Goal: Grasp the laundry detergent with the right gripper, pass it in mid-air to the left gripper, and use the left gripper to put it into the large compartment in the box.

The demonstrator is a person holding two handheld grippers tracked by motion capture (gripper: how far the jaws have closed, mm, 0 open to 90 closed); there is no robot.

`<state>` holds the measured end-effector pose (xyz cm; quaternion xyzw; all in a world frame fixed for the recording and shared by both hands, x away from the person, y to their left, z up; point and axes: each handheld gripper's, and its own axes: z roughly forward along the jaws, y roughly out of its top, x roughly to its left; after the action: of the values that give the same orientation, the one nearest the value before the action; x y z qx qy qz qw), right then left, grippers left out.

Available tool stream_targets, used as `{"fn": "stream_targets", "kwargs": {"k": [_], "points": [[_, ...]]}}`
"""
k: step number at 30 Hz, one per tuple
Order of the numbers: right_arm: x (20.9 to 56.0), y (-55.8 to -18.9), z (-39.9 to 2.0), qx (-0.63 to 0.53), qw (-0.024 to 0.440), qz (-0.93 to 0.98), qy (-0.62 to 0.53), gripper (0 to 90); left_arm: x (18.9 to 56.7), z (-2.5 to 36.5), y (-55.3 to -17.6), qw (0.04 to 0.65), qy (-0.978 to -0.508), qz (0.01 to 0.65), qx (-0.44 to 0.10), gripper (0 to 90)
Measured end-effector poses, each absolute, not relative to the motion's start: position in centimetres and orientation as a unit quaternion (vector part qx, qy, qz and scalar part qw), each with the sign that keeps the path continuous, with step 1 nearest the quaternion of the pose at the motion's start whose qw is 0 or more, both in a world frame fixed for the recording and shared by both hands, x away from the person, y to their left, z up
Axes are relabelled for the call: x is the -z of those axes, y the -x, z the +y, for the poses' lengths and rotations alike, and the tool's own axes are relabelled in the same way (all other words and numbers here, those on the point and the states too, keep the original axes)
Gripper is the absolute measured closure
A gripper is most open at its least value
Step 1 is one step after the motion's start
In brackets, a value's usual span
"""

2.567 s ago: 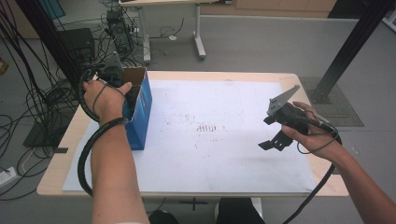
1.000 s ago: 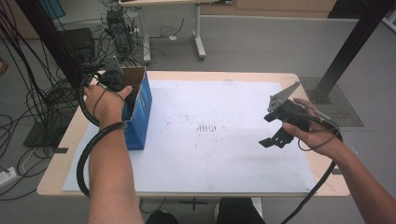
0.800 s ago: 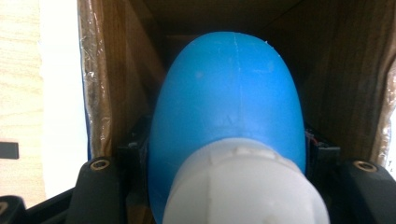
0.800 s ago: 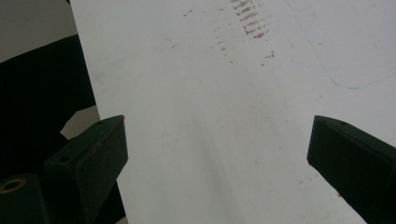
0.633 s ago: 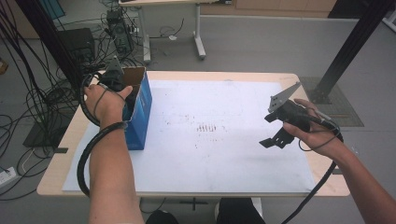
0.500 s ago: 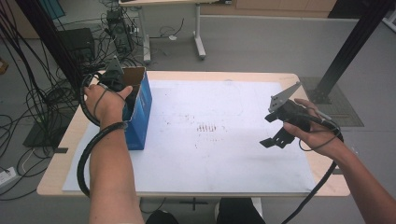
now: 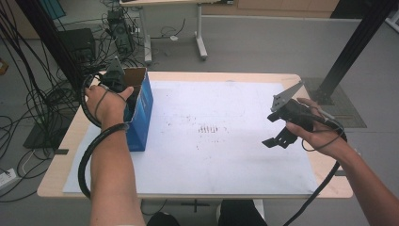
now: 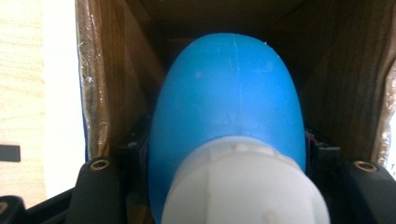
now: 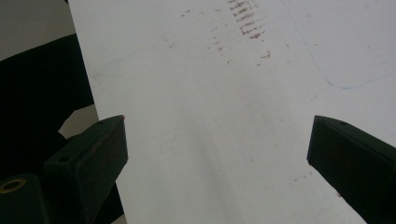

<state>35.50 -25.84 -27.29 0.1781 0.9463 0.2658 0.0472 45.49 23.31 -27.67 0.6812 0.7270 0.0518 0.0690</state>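
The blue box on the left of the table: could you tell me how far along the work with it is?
Done: the left gripper has reached into the blue box, jaws shut on a blue bottle. In hand: that grip. Left: the bottle is not yet out; the right gripper hovers open over the white sheet.

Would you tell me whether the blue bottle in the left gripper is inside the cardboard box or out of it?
Inside. The left gripper holds the blue bottle with the cardboard box walls on both sides of it.

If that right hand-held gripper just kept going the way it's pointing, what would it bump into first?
Probably the white sheet on the table: the right hand-held gripper points down at it with jaws open and nothing between, though the gap is hard to judge.
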Motion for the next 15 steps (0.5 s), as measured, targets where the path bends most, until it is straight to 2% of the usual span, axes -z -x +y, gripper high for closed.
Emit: {"fn": "stream_targets", "kwargs": {"k": [15], "points": [[27.25, -35.53, -25.93, -0.261, 0.047, 0.948, -0.177, 5.1, 27.7, 23.27, -45.37, 0.072, -0.68, 0.728, -0.056, 36.8]]}}
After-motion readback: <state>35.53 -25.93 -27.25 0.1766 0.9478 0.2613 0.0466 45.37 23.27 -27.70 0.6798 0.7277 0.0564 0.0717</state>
